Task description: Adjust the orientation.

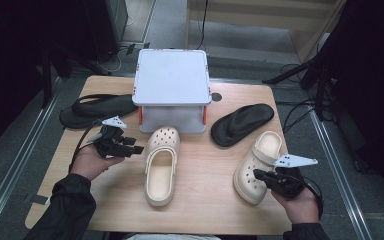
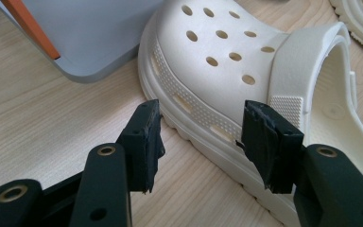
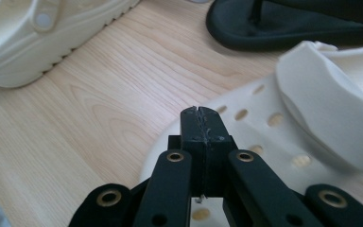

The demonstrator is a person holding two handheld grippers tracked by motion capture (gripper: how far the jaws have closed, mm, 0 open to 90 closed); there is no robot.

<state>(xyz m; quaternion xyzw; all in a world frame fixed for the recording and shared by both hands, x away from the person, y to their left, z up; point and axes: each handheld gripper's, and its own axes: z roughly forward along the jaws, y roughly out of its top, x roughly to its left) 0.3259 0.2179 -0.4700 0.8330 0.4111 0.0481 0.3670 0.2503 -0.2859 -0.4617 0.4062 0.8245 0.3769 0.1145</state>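
High view: cream perforated foam clog point(image 1: 161, 165) is seen at table centre, long axis 12–6, toe at 12; left gripper point(image 1: 136, 148) is nearer, clog lying at its 3 o'clock. Left gripper view: jaws spread wide, framing the clog sidewall. Right gripper view: right gripper point(image 3: 201, 119) is closed empty above second cream clog point(image 3: 312, 123).

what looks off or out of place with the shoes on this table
The pairs are split and askew: the two cream clogs point opposite ways, and the black flip-flops lie on either side of the grey box. No damage visible.
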